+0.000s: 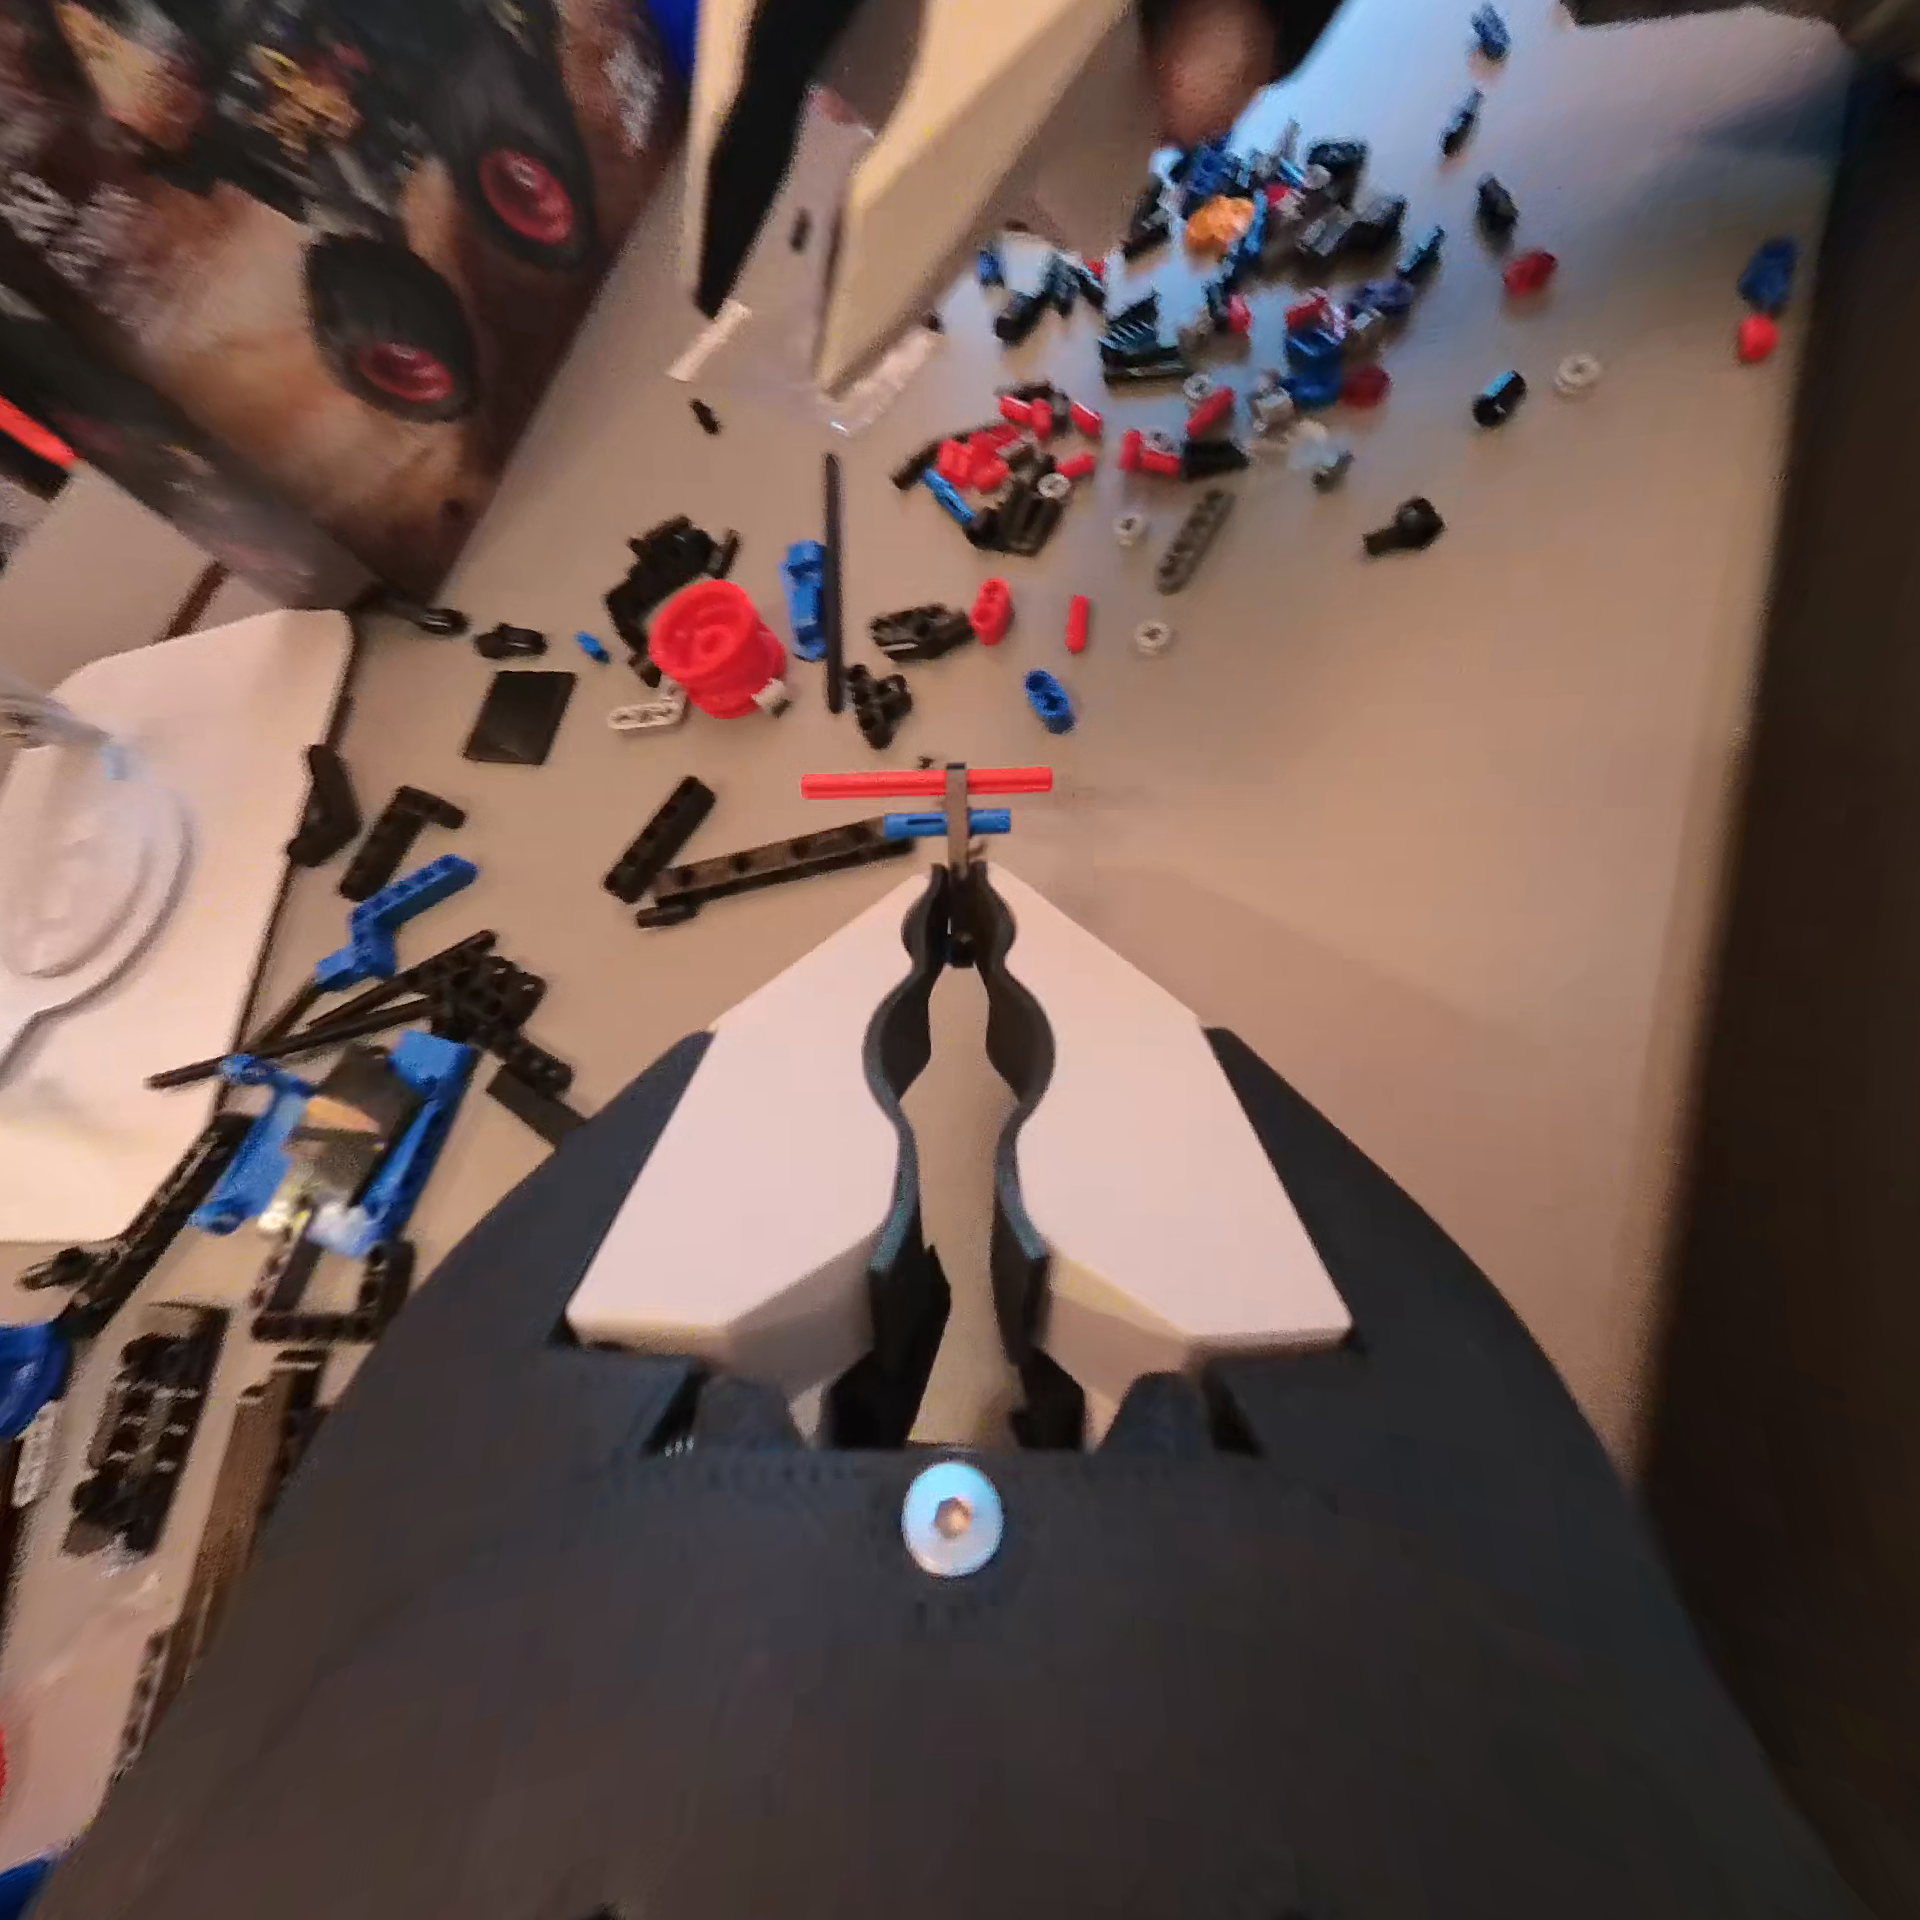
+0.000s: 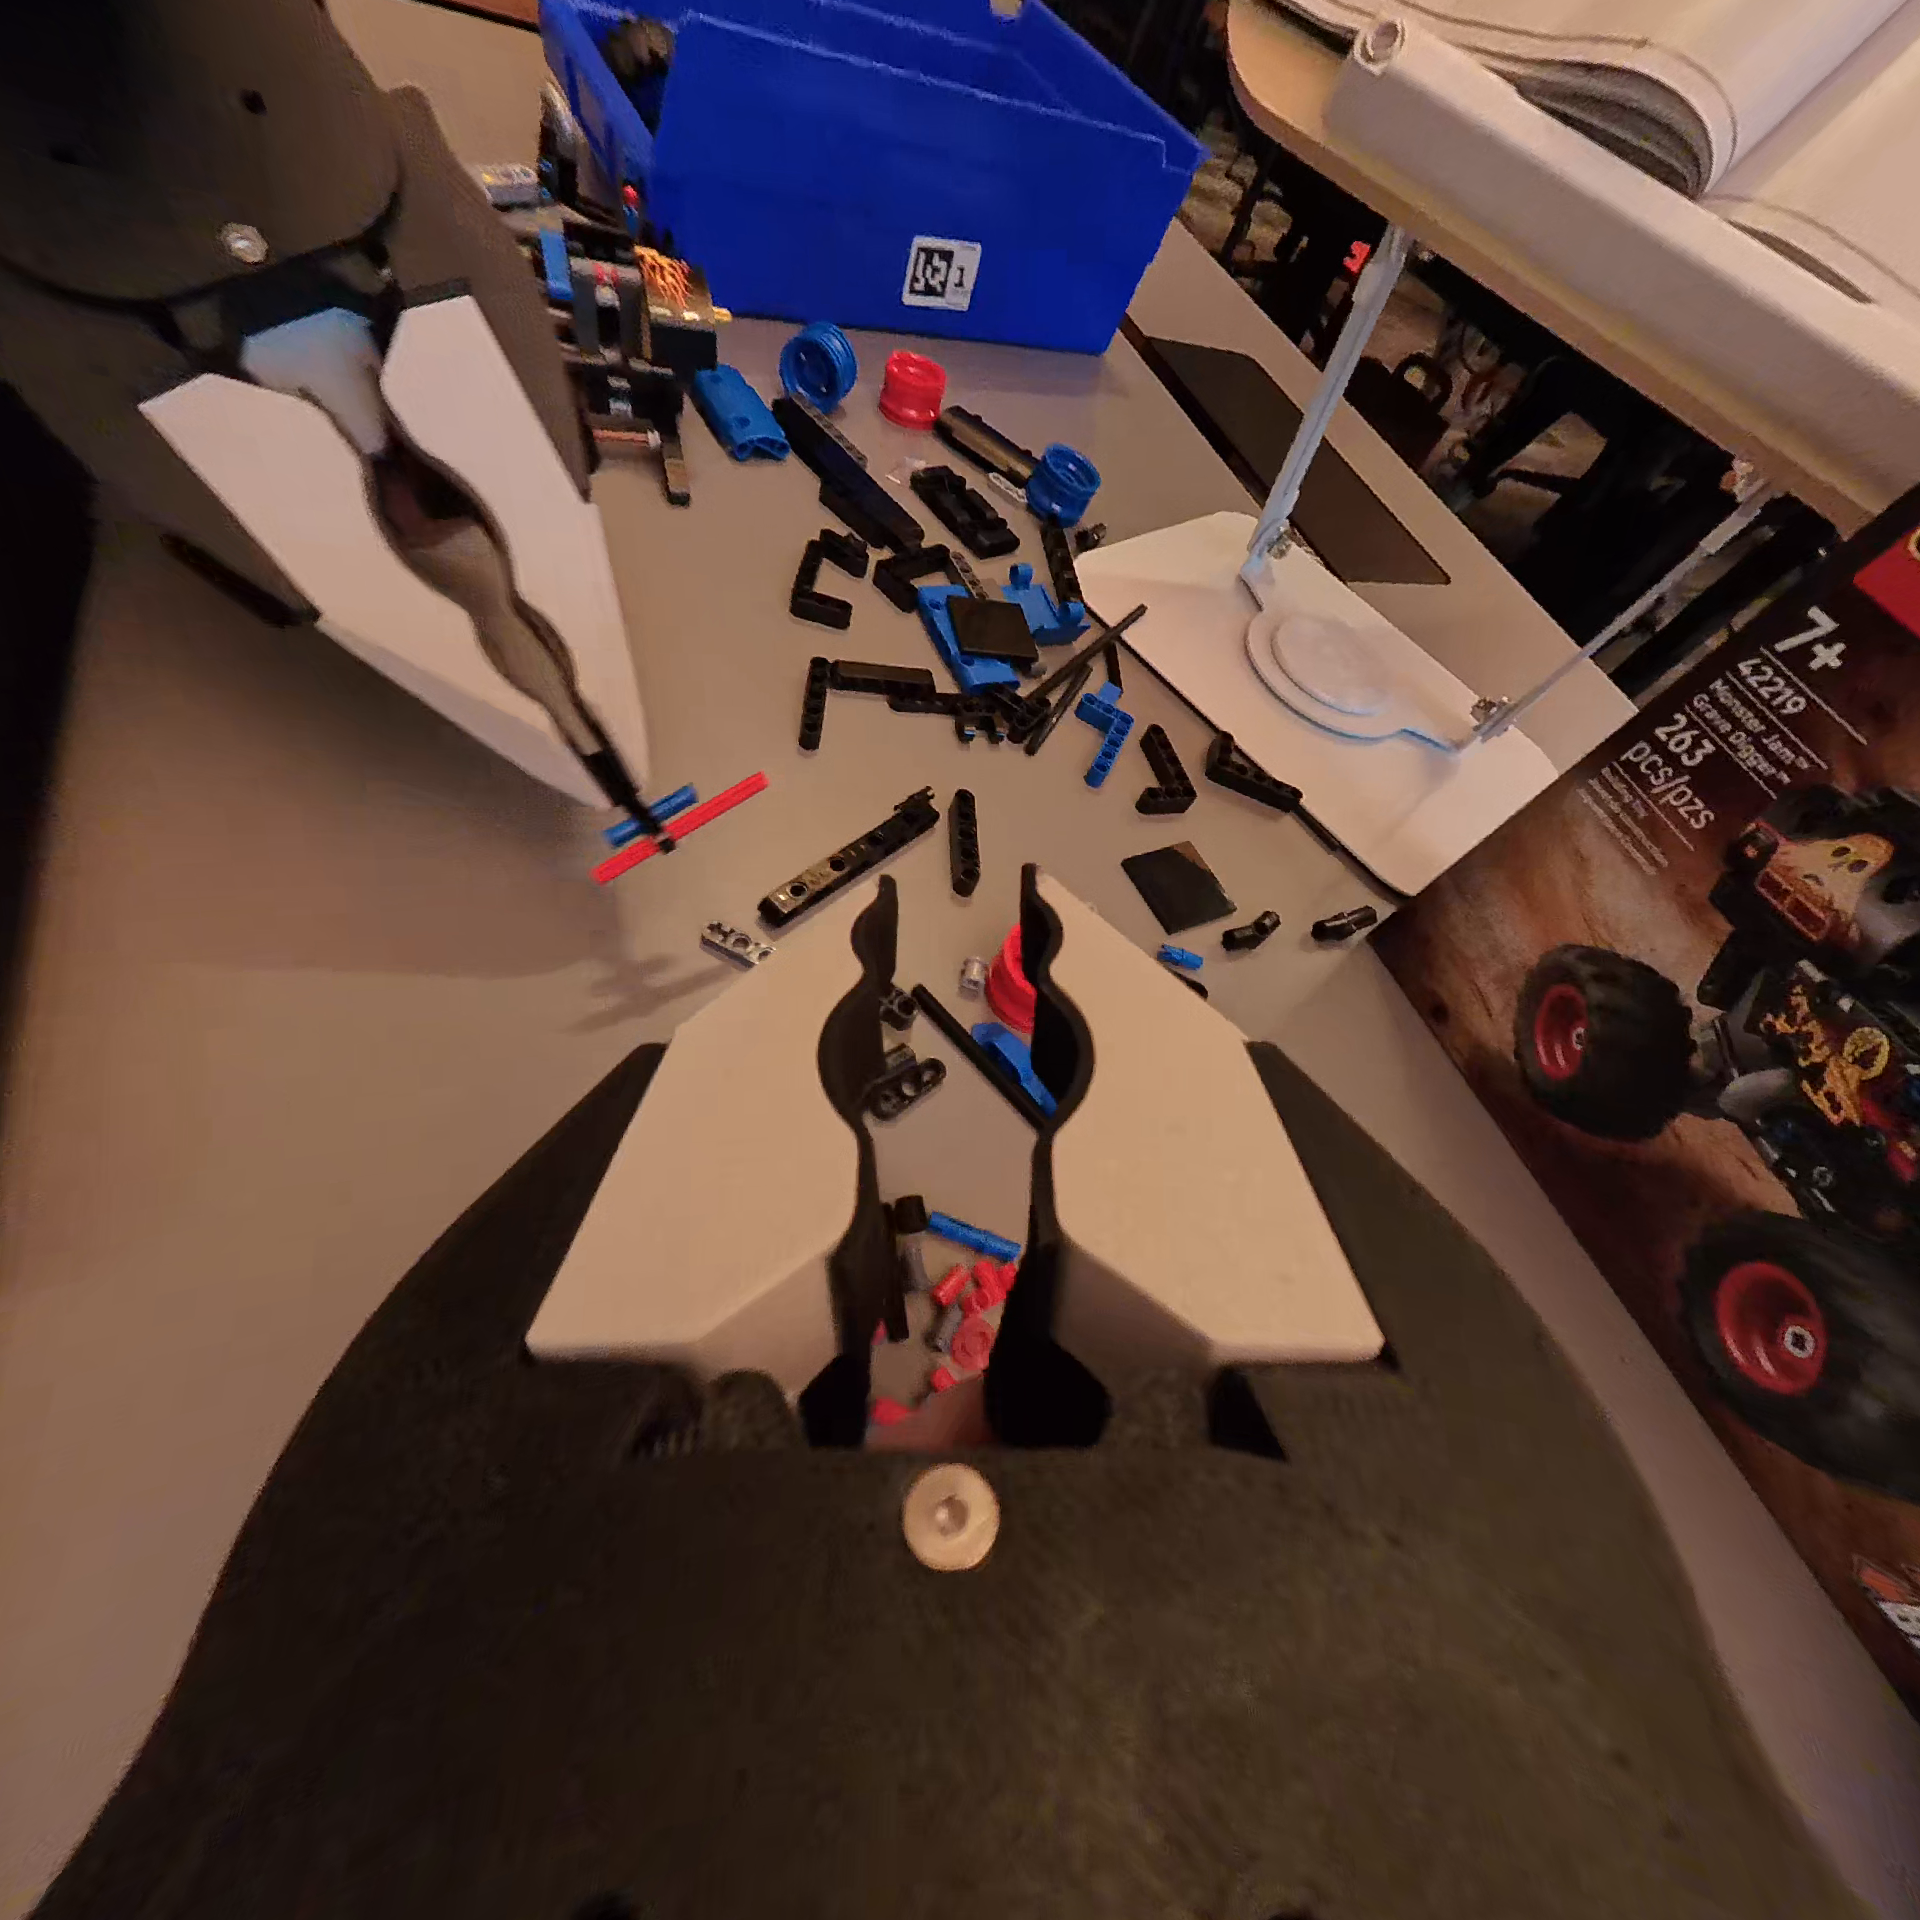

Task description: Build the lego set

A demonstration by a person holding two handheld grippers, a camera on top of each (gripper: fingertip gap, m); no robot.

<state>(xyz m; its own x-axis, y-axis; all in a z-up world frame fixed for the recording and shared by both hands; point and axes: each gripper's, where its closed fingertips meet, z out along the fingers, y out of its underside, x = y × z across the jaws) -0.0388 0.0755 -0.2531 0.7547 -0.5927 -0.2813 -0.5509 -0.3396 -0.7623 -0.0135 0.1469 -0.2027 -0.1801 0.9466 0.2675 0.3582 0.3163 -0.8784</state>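
left tongs (image 1: 958, 914) pinched closed, right tongs (image 2: 961, 894) parted

Grey table (image 2: 312, 1039) strewn with loose Lego pieces (image 2: 966, 665).

The left hand-held gripper (image 1: 958, 902) has a broad black body with a grainy, printed-looking surface that flares wide toward the camera. A round silver washer with a hex-socket screw (image 1: 952, 1519) sits at its centre. Two pale, faceted wedge-shaped fingers (image 1: 790, 1153) taper forward, each lined inside with a wavy black pad. The right hand-held gripper (image 2: 958, 894) looks the same build: black flared body, silver screw (image 2: 950, 1515), white fingers (image 2: 1184, 1164), scalloped black liners, though blur softens the detail.
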